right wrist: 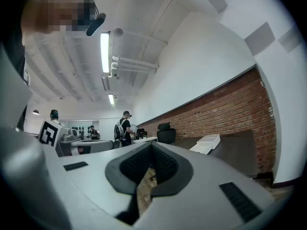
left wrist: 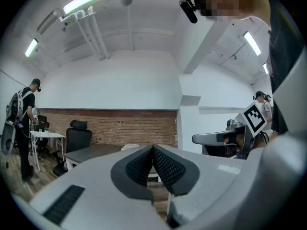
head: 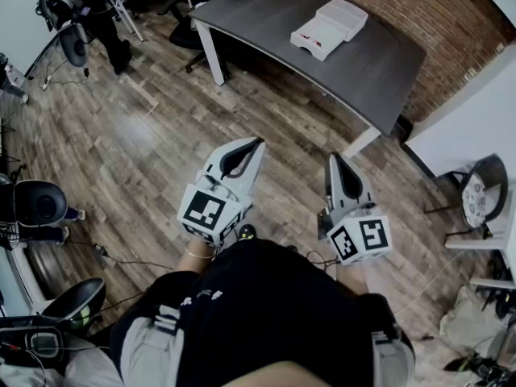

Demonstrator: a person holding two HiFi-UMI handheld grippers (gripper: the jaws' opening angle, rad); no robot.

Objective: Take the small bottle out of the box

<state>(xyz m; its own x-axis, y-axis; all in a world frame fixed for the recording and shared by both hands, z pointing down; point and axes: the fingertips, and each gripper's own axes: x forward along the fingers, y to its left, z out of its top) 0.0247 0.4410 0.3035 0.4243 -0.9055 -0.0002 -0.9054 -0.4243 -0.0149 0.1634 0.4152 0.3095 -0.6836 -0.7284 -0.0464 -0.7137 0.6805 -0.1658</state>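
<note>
Surroundings: a dark grey tabletop (head: 379,67) on white legs is standing along a brick wall (head: 439,10), w/ a white box (head: 329,28) resting on it toward the wall side. The small bottle is not showing in any view; whether it is sitting inside the box cannot be told. A stretch of wood floor (head: 137,143) is lying btwn the person and the tabletop, so the box is sitting well apart from both tongs. A black office chair (head: 189,31) is standing at the tabletop's left end. Another person (head: 101,10) is standing by a white desk at far upper left. A round stool (head: 477,193) is standing at right, near a white wall. Cables are trailing over the floor at lower left.

Tongs: the left tongs (head: 256,143) are pointing level toward the tabletop, w/ the jaws pressing fully together and holding nothing; the left gripper view is showing the ribbed pads (left wrist: 165,166) meeting at the tip. The right tongs (head: 334,160) are likewise pointing level, w/ the jaws closing tip to tip on nothing; the right gripper view is showing the box (right wrist: 206,143) off to the right of them, on the tabletop (right wrist: 235,152). Both tongs are hovering over the floor, touching nothing.
</note>
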